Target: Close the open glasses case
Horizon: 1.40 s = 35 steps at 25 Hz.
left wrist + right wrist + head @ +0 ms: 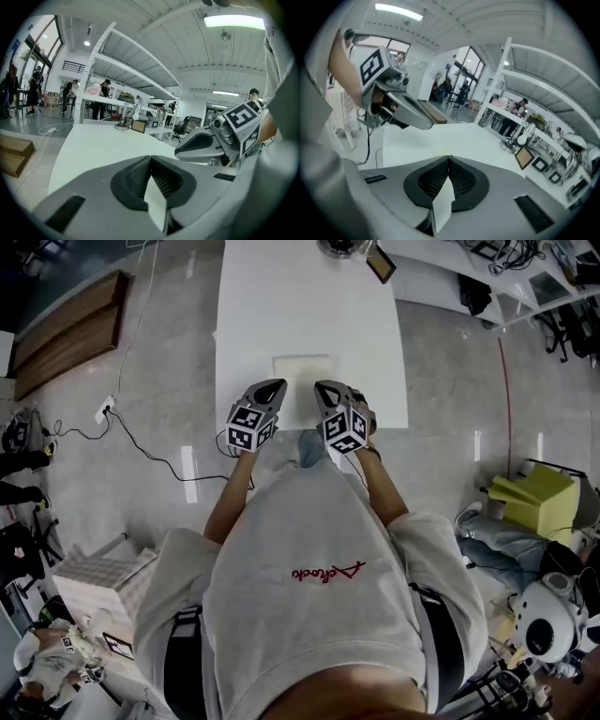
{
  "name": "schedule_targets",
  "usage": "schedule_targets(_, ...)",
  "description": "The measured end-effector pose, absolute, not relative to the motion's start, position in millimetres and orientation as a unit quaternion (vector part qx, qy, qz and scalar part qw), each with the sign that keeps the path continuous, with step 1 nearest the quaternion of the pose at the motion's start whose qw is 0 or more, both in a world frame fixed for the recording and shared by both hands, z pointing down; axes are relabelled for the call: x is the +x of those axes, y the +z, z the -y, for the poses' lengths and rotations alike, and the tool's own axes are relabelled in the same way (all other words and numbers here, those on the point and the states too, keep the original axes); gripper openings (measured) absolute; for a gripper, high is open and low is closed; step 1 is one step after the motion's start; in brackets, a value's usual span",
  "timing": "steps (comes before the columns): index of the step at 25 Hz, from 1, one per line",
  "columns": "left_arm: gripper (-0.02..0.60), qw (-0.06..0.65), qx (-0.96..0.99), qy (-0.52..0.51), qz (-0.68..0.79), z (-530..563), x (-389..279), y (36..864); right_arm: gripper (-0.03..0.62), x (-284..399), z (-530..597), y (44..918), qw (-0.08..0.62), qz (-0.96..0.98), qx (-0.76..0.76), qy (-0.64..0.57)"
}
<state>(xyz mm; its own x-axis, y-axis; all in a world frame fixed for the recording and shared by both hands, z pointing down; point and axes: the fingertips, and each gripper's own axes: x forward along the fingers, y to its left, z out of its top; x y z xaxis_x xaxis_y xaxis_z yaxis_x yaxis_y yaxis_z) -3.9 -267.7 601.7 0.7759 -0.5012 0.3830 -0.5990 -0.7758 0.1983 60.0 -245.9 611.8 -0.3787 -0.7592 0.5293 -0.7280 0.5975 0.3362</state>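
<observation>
A flat, pale cream rectangular case (302,366) lies on the white table (309,296) near its front edge; its lid looks down, though it is small and low in contrast. Just in front of the case my left gripper (277,384) and right gripper (321,386) are held side by side above the table edge. In the left gripper view the jaws (150,157) are shut, nothing between the ribbed pads. The right gripper's jaws (449,158) are likewise shut and empty. Each gripper shows in the other's view: the right gripper (206,146) and the left gripper (401,112).
At the table's far end stand a round lamp base (340,247) and a small framed picture (381,263). Wooden planks (66,329) and a cable (150,451) lie on the floor at left, a yellow object (534,495) at right. Shelving and people stand in the background.
</observation>
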Motion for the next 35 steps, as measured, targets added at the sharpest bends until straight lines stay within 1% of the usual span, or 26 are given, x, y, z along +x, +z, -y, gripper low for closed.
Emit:
schedule_targets(4, 0.028, 0.149, 0.932, 0.149, 0.295, 252, -9, 592, 0.009, 57, 233, 589, 0.227, 0.843, 0.484, 0.062)
schedule_targets(11, 0.029, 0.133, 0.936, 0.141, 0.294, 227, -14, 576, 0.008, 53, 204, 555, 0.096, 0.848, 0.505, 0.129)
schedule_targets(16, 0.029, 0.135, 0.935, 0.133, 0.301, 210, -19, 571, 0.008, 50, 187, 550, 0.044, 0.847, 0.504, 0.162)
schedule_targets(19, 0.028, 0.135, 0.934, 0.131, 0.305, 200, -18, 568, 0.008, 53, 178, 545, 0.026, 0.845, 0.507, 0.17)
schedule_targets(23, 0.029, 0.129, 0.933, 0.127, 0.31, 182, -16, 560, 0.008, 55, 163, 536, 0.02, 0.845, 0.509, 0.163)
schedule_targets(35, 0.028, 0.137, 0.927, 0.11, 0.332, 112, -21, 556, 0.006, 58, 95, 532, 0.045, 0.849, 0.508, 0.139)
